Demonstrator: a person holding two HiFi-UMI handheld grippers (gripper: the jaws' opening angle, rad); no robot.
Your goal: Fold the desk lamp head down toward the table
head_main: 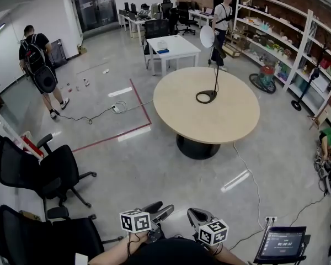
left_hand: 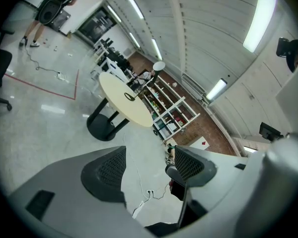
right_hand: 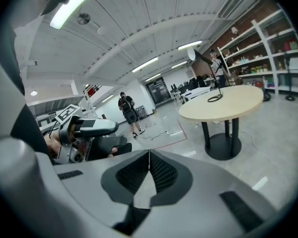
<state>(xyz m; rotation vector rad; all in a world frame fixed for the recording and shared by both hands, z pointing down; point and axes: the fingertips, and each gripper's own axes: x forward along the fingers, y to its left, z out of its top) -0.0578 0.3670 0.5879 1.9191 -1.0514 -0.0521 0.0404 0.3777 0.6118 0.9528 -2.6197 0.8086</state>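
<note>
The desk lamp stands upright on the far side of a round beige table (head_main: 231,120). It has a black ring base (head_main: 206,96), a thin black stem and a white round head (head_main: 207,36) held high. Both grippers are held low, close to my body and well short of the table. My left gripper (head_main: 161,211) is open with nothing between its jaws (left_hand: 146,167). My right gripper (head_main: 196,215) is shut and empty, its pads touching (right_hand: 149,165). The right gripper view also shows the lamp (right_hand: 214,88) on the table (right_hand: 228,105), and the left gripper view shows the lamp head (left_hand: 159,66).
Black office chairs (head_main: 44,170) stand at the left. Red floor tape (head_main: 143,115) and cables run between me and the table. A tablet on a stand (head_main: 281,243) is at the lower right. Shelves (head_main: 281,32) line the right wall. A person with a backpack (head_main: 38,65) walks at the far left.
</note>
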